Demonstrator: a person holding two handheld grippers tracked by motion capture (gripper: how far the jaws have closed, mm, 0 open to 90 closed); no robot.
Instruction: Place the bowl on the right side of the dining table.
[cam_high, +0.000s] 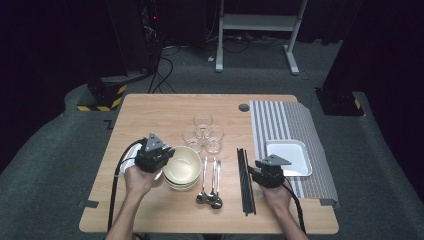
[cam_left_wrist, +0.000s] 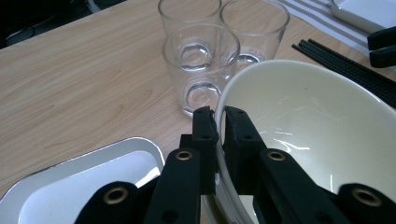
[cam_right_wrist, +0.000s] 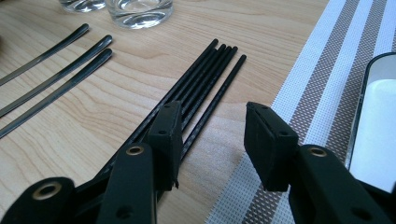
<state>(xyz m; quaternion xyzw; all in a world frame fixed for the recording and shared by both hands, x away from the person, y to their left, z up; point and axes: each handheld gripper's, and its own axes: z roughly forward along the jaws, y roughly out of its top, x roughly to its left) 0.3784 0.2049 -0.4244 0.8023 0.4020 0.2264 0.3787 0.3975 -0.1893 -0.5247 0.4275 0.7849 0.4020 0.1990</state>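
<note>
Looking down from the high view, the left gripper (cam_high: 161, 159) sits at the left rim of the top cream bowl (cam_high: 182, 166) in a small stack near the middle of the desk (cam_high: 150, 107), while the right gripper (cam_high: 264, 172) hovers low between the black chopsticks (cam_high: 245, 180) and the striped placemat (cam_high: 285, 122). Three spoons (cam_high: 210, 182) lie between bowls and chopsticks, three glasses (cam_high: 203, 132) stand just behind, and a white tray (cam_high: 290, 156) rests on the mat. Over to the left gripper view: the jaws are clamped on the bowl's rim (cam_left_wrist: 261, 88), one pad inside, one outside, so the grasp looks made and the lift looks like the step in hand. A second white tray (cam_left_wrist: 93, 172) lies just beside, at lower left. The glasses (cam_left_wrist: 201, 60) stand close ahead, so the next move calls for a straight rise clear of the stack below before any swing. Now the right gripper view: jaws parted, nothing between them, the chopsticks (cam_right_wrist: 201, 84) running under the left jaw and the placemat (cam_right_wrist: 322, 88) under the other. It looks to be waiting its turn.
</note>
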